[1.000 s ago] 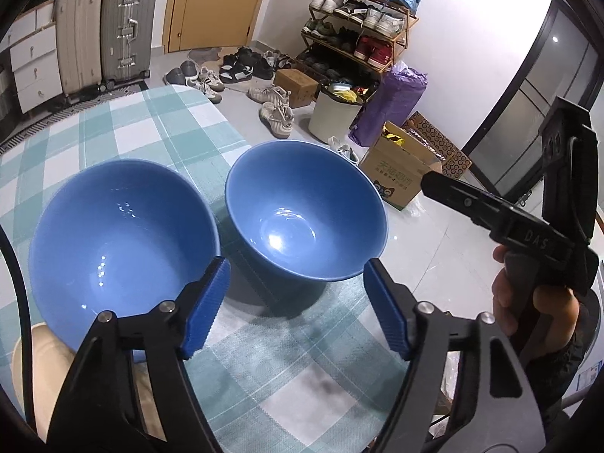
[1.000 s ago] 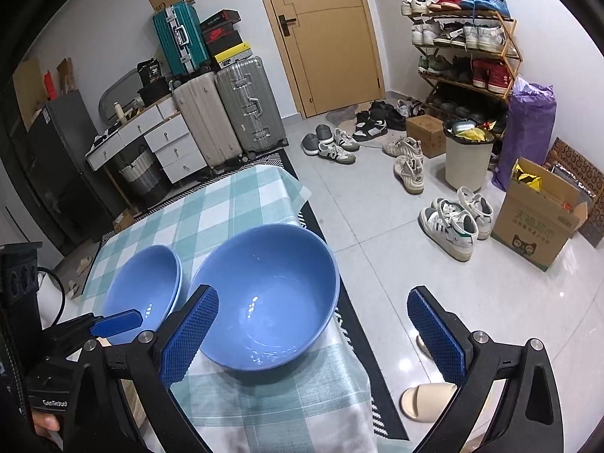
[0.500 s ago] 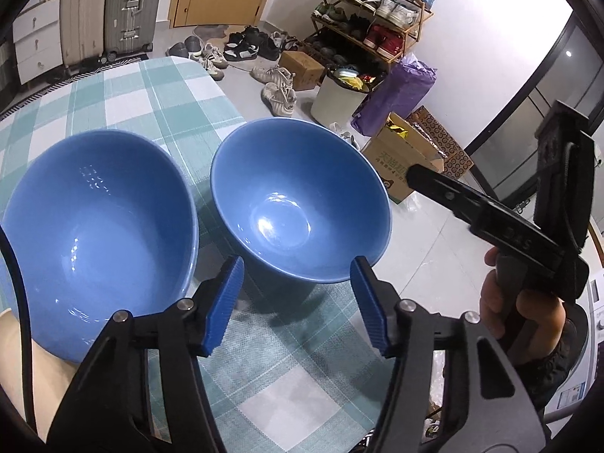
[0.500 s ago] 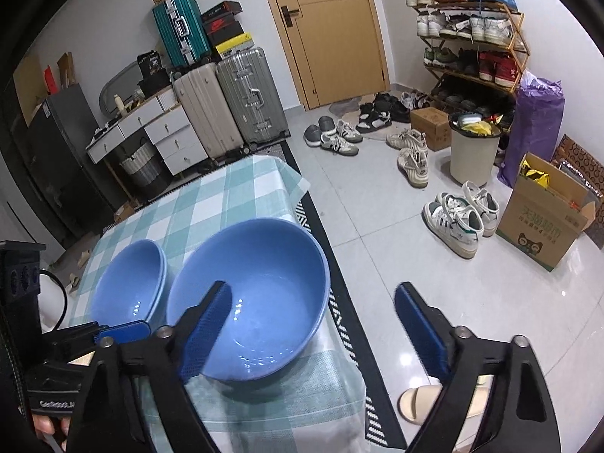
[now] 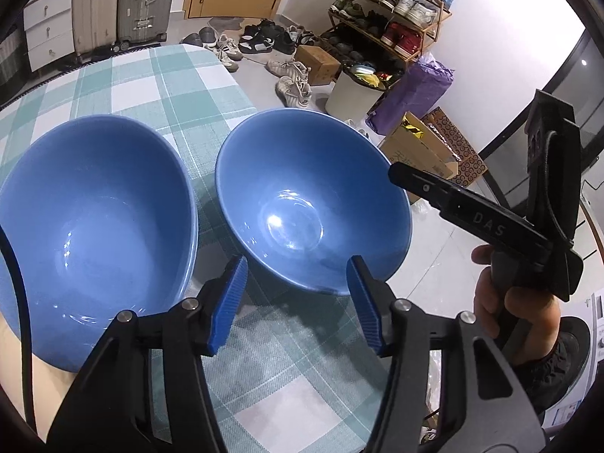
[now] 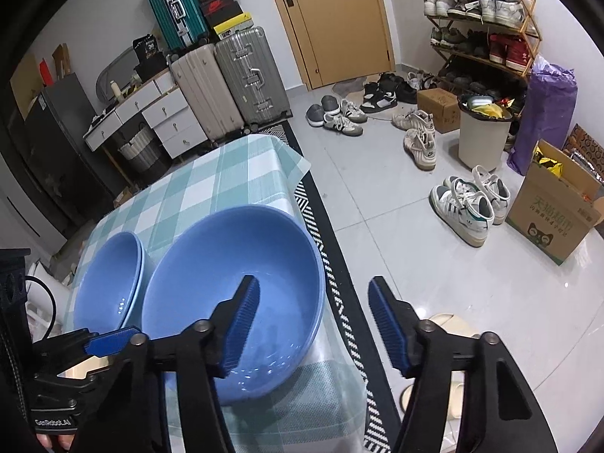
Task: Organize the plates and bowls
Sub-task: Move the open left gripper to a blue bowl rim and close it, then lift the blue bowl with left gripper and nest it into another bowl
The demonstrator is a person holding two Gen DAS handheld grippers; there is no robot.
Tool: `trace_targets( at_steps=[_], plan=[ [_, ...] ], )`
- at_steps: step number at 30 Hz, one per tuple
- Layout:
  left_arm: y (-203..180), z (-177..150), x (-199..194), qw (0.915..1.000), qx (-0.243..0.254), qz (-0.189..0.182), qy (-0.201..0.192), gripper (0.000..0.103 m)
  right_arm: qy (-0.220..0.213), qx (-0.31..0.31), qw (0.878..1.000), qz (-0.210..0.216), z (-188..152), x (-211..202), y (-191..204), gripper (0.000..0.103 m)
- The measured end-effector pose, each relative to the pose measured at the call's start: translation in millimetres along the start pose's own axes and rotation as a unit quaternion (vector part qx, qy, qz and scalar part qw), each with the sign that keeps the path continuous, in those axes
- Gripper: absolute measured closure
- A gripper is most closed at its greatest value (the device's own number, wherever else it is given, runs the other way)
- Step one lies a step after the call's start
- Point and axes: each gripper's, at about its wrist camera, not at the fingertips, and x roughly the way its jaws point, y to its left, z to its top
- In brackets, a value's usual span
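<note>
Two blue bowls stand side by side on a green-and-white checked tablecloth (image 5: 158,87). My left gripper (image 5: 296,302) hangs just before the near rim of the right bowl (image 5: 313,204). Its jaws are closing and flank that rim without pressing it. The left bowl (image 5: 94,226) sits beside it. In the right wrist view my right gripper (image 6: 315,326) straddles the right rim of the big bowl (image 6: 234,283), one finger (image 6: 241,324) inside, the other beyond the table edge. Its jaws are closing too, pads clear of the rim. The other bowl (image 6: 109,283) shows a second rim under it.
The table ends just right of the big bowl, above a striped rug (image 6: 339,264) and a slipper (image 6: 449,321). On the floor lie shoes (image 6: 464,204), a cardboard box (image 6: 551,215) and a bin (image 6: 483,132). Suitcases (image 6: 226,79) stand behind the table.
Both grippers have sunk toward the bowls and their jaws have narrowed. The right gripper's left finger now stands over the inside of the big bowl.
</note>
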Motion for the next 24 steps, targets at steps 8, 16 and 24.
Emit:
trace_targets(
  at_steps=[8, 16, 24],
  plan=[
    [0.4, -0.2, 8.1, 1.0000, 0.003, 0.008, -0.001, 0.057, 0.013, -0.007, 1.000, 0.007, 0.2, 15.7, -0.7, 0.057],
    [4.7, 0.7, 10.6, 0.9998, 0.004, 0.021, -0.002, 0.073, 0.013, -0.015, 1.000, 0.004, -2.1, 19.6, 2.5, 0.078],
    [5.4, -1.0, 10.8, 0.9994, 0.012, 0.031, -0.010, 0.075, 0.008, -0.024, 1.000, -0.009, -7.2, 19.3, 4.3, 0.084]
  ],
)
